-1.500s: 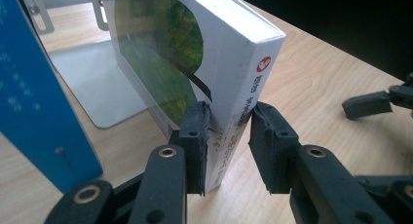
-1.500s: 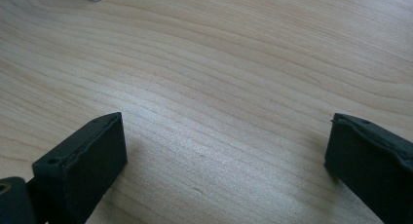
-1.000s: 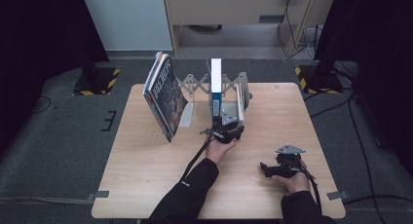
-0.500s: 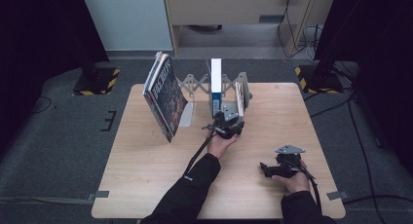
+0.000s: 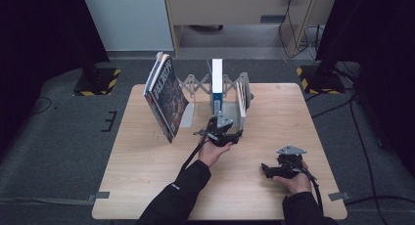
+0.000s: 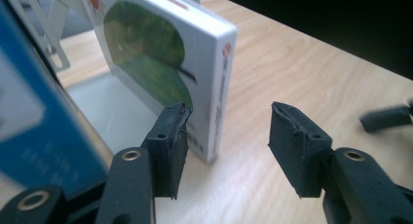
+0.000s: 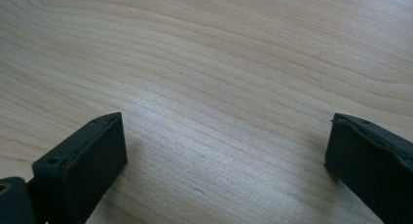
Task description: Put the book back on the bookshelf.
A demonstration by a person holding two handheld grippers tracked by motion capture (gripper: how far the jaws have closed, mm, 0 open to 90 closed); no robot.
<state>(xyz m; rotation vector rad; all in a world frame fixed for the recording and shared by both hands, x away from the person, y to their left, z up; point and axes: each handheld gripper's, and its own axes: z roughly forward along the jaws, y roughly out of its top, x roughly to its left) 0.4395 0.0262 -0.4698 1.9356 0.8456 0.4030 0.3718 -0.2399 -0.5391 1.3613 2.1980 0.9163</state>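
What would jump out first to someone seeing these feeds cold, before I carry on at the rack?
First, the dark-covered book leaning steeply at the left end of the expanding metal book rack, at the far side of the table. Next, the left gripper, jaws open, right at the spine of the white book with the green picture, which stands beside an upright blue-and-white book. The right gripper rests open near the front right.

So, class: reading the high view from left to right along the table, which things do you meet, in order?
Leaning dark-covered books → upright blue-and-white book → white picture book → right gripper.
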